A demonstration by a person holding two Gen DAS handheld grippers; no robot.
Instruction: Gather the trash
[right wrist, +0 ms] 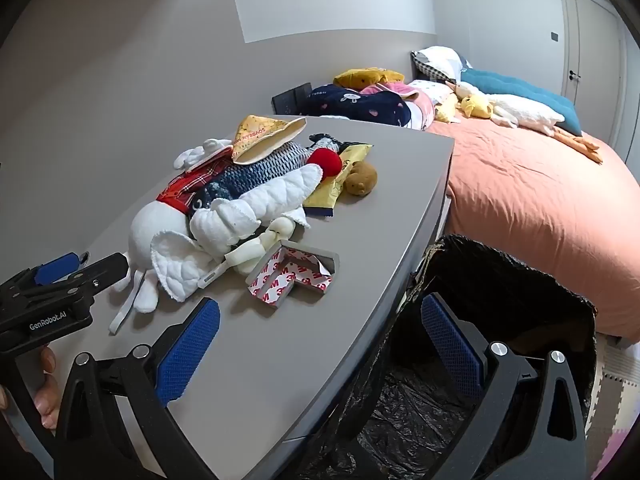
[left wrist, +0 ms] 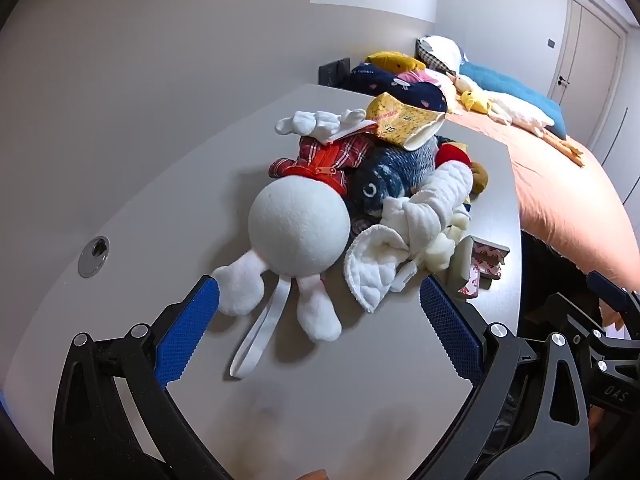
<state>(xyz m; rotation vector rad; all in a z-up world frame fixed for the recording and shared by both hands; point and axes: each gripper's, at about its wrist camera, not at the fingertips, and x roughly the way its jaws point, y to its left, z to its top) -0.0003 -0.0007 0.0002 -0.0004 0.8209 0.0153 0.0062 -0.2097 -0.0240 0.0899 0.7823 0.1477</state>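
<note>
— What are the two grippers doing?
— The left gripper (left wrist: 319,300) is wide apart and holds nothing, just in front of the white bunny toy (left wrist: 294,224). The right gripper (right wrist: 320,328) is wide too, over the table (right wrist: 280,344) edge and the black trash bag (right wrist: 500,280).
— Where is the trash?
— The 3M corner piece (right wrist: 294,278) lies on the table beside the toys.
</note>
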